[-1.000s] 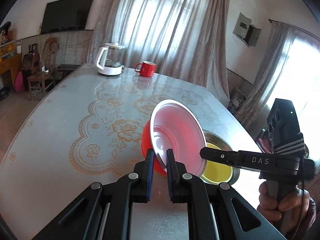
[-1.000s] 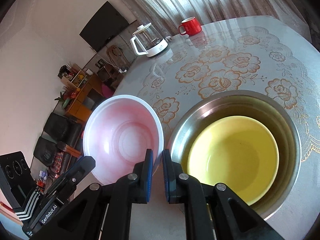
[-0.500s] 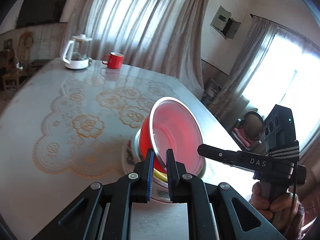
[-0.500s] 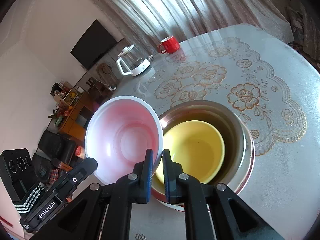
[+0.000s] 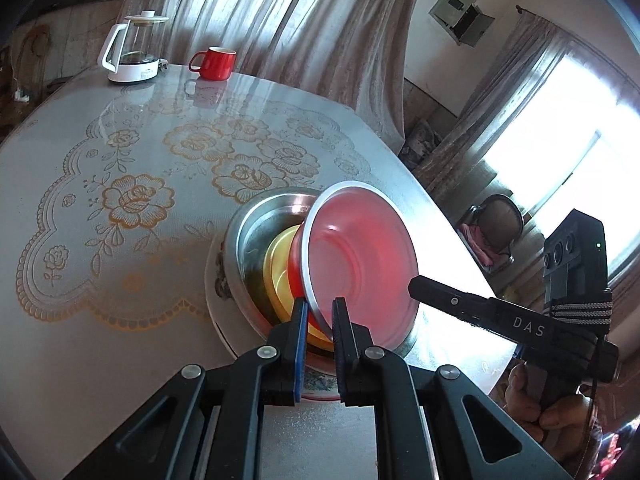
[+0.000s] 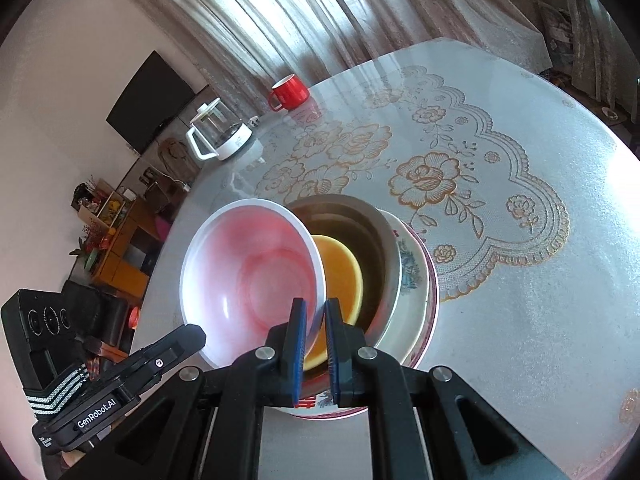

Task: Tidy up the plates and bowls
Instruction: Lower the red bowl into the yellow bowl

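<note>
A red bowl [image 5: 360,256] with a pale pink inside [image 6: 248,276] hangs tilted on its side between both grippers. My left gripper [image 5: 320,314] is shut on its near rim. My right gripper [image 6: 316,314] is shut on the opposite rim. Just behind and under the red bowl is a stack: a yellow bowl [image 5: 280,268] [image 6: 344,272] sits inside a steel bowl [image 5: 256,224] [image 6: 360,216], which rests on flowered plates [image 5: 214,300] [image 6: 412,276]. The red bowl's underside hangs over the yellow bowl; I cannot tell if they touch.
A glass kettle [image 5: 136,52] [image 6: 218,132] and a red mug [image 5: 214,63] [image 6: 290,92] stand at the table's far end. A lace-patterned cloth [image 5: 132,200] covers the table. The table edge [image 5: 440,208] runs close to the right of the stack.
Both grippers carried the red bowl across the table to the stack and down a little. It now hangs steeper, right over the yellow bowl. Both grips stayed shut.
</note>
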### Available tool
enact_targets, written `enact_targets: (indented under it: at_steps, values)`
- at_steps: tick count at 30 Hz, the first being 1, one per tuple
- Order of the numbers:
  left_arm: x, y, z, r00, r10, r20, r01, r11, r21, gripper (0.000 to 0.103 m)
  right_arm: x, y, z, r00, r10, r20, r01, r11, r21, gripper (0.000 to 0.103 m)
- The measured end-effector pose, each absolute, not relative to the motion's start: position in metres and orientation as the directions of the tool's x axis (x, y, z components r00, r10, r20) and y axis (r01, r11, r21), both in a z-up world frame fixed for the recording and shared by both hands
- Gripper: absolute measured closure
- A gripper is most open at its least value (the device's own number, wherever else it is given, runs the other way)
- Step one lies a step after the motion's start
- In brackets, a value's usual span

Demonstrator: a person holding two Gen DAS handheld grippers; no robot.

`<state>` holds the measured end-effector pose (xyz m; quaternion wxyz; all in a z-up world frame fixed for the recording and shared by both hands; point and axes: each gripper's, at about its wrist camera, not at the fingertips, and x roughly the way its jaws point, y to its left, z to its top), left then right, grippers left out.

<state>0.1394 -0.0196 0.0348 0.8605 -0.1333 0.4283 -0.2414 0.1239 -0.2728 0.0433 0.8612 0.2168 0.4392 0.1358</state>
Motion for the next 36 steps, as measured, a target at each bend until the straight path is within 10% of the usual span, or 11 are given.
enact_targets:
  at_steps: [36]
  values:
    - [0.155, -0.028, 0.022, 0.553, -0.434, -0.711, 0.293, 0.9, -0.322, 0.091, 0.156, -0.243, 0.031, 0.585, 0.127, -0.801, -0.069, 0.992, 0.106, 0.084]
